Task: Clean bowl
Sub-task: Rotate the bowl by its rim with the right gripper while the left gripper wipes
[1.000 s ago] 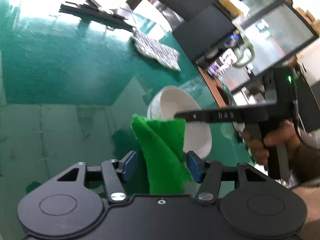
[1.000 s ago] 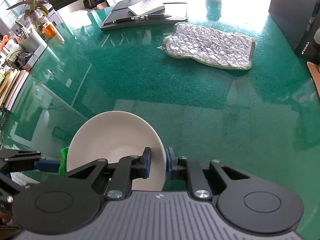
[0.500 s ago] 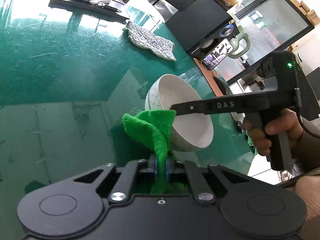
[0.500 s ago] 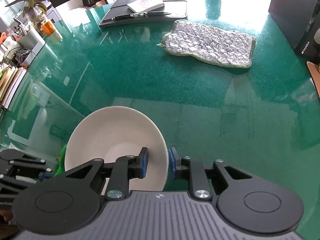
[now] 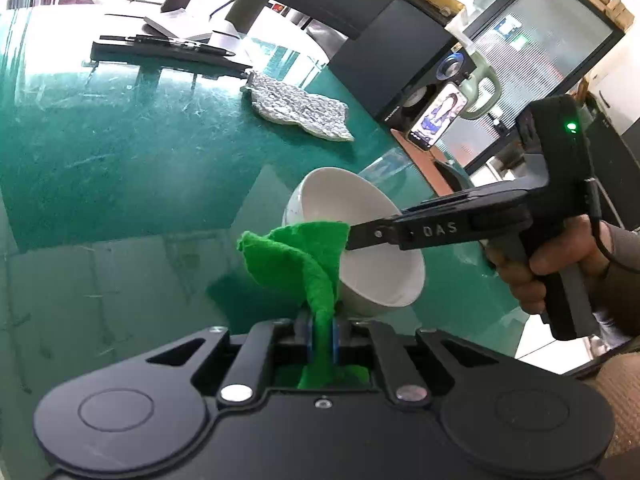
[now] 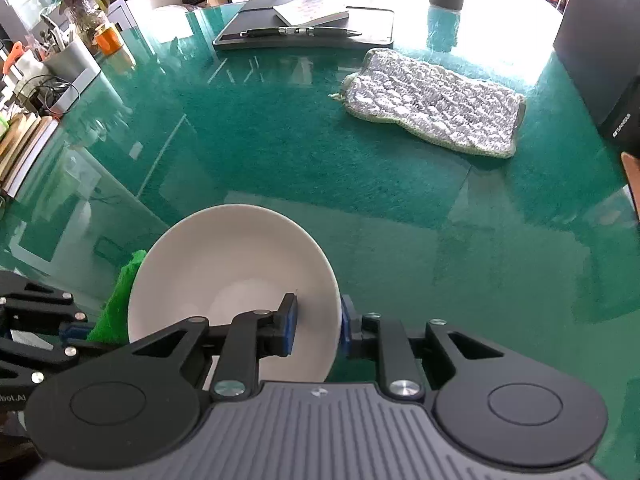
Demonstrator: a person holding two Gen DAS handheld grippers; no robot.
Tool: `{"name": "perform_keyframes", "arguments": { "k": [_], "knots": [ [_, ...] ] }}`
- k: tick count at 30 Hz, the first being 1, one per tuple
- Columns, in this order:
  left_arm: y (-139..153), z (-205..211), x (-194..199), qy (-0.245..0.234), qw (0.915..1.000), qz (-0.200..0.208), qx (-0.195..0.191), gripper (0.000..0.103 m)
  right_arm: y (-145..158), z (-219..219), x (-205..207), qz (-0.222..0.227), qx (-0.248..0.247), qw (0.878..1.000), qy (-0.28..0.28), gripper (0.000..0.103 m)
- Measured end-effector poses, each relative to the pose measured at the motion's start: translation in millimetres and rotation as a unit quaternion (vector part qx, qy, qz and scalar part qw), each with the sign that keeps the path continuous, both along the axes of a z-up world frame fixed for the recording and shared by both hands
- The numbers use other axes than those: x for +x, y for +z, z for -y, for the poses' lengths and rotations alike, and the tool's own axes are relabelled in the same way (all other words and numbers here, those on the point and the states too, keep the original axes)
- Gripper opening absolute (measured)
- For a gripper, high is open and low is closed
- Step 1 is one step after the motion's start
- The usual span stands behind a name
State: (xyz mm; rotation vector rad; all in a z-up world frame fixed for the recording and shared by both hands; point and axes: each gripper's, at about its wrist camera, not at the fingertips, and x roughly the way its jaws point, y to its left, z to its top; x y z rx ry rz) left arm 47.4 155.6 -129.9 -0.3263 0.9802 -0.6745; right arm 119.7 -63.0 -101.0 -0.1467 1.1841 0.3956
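A white bowl (image 5: 360, 240) is held tilted above the green glass table (image 5: 100, 152). My right gripper (image 6: 318, 326) is shut on the bowl's (image 6: 228, 268) rim, one finger inside and one outside. My left gripper (image 5: 320, 336) is shut on a folded green cloth (image 5: 304, 256), which stands up against the near outer side of the bowl. In the right wrist view the cloth (image 6: 120, 296) shows just left of the bowl, beside the left gripper's fingers. The right gripper's body (image 5: 460, 224) reaches in from the right.
A silver quilted pad (image 6: 432, 104) lies on the far right of the table. A dark tray with a pen and a notebook (image 6: 304, 28) sits at the back. Books and a potted plant (image 6: 84, 4) stand on the left. A black speaker (image 6: 624, 120) stands on the right edge.
My left gripper closed on the green cloth and lifted it up against the bowl. The right gripper keeps hold of the bowl, which has risen slightly.
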Motion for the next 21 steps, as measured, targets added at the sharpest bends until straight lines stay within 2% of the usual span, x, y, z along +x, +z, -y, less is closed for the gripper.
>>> {"name": "perform_keyframes", "arguments": {
  "k": [3,8,11,13,18,21],
  "knots": [
    [1.3,-4.8,6.6,0.009,0.9999,0.007,-0.003,0.008,-0.1,-0.2,0.7,0.004,-0.004,1.0,0.003,0.021],
    [0.9,-26.3,20.0,0.047,0.9977,0.006,-0.049,0.009,0.1,-1.3,0.3,0.007,-0.009,1.0,0.013,0.021],
    [1.3,-29.0,25.7,0.052,0.997,0.008,-0.057,0.009,0.3,-2.0,1.9,0.007,-0.01,1.0,0.016,0.021],
    [2.4,-26.9,22.9,0.033,0.9977,0.009,-0.059,0.009,0.5,-2.7,4.2,0.01,-0.013,1.0,0.018,0.021],
    [3.2,-7.6,9.8,-0.037,0.999,0.019,-0.014,0.009,0.2,-5.3,9.0,0.013,-0.015,1.0,0.023,0.022],
    [4.6,-3.1,9.1,-0.035,0.9989,0.029,-0.012,0.009,-0.2,-9.4,9.4,0.017,-0.019,0.999,0.034,0.022]
  ]
}}
